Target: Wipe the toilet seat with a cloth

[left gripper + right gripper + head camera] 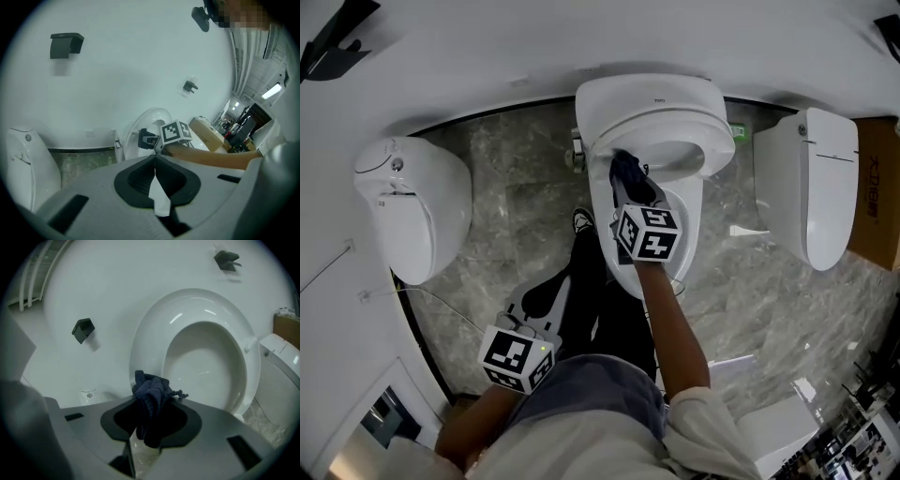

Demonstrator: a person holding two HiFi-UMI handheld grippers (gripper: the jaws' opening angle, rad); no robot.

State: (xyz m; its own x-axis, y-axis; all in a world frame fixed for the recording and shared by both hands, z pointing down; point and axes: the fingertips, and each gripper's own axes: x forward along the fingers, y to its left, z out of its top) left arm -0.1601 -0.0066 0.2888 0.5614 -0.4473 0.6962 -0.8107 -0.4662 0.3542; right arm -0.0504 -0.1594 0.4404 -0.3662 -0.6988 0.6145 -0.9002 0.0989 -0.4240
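The white toilet (619, 258) stands mid-floor on grey marble (516, 187), its seat (717, 131) down around the open bowl. The right gripper (636, 192) reaches over the seat's left rim, jaws pinching a bunched dark blue cloth (150, 397) – whether the cloth touches the seat cannot be told. The left gripper (154, 164) hangs nearer, low and left, jaws pressed together on nothing.

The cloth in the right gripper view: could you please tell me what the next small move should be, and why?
Probably lower the right gripper slightly, until the dark cloth it clamps presses on the toilet seat. The cloth sits just at the seat's near rim, and contact cannot be confirmed.
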